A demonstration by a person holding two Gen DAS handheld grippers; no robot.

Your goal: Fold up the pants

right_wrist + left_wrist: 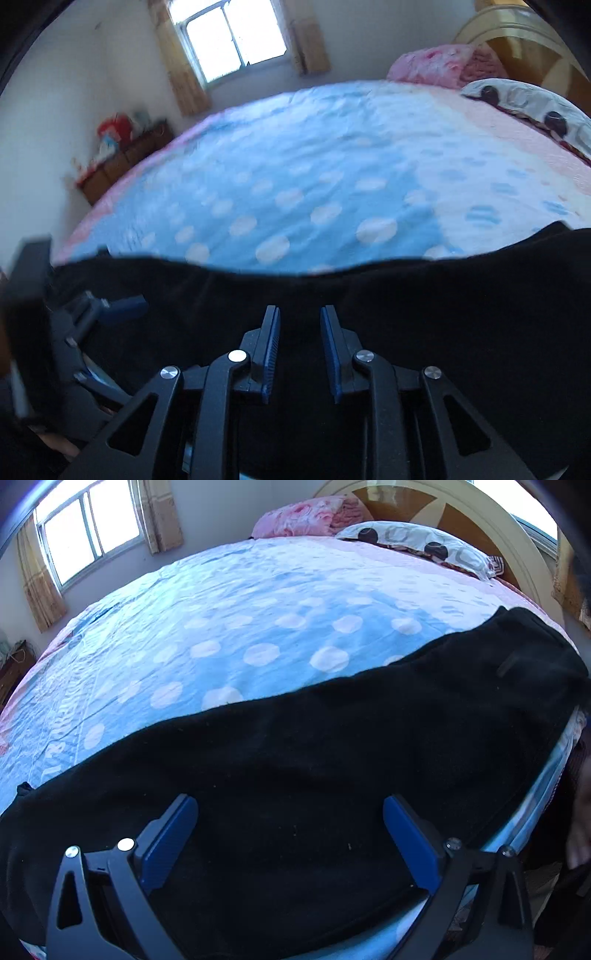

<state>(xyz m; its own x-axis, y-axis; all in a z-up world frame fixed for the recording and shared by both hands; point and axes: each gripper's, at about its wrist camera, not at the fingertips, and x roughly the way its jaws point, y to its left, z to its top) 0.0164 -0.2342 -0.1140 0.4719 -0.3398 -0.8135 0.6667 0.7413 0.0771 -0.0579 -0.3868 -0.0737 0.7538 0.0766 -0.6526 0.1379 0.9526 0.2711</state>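
Pants [314,746] lie flat along the near edge of the bed [258,627], black, fleece-like, stretched left to right, one end reaching far right. Left gripper [290,834] hovers over the near hem, jaws spread wide, nothing held. Right gripper [299,350] sits over the cloth with jaws narrowed but a gap between them; no fabric visibly pinched. Judgement: the grasp comes next. Take both layers at the near edge, pinch fully before lifting, keep both grips level so the fold lands square.
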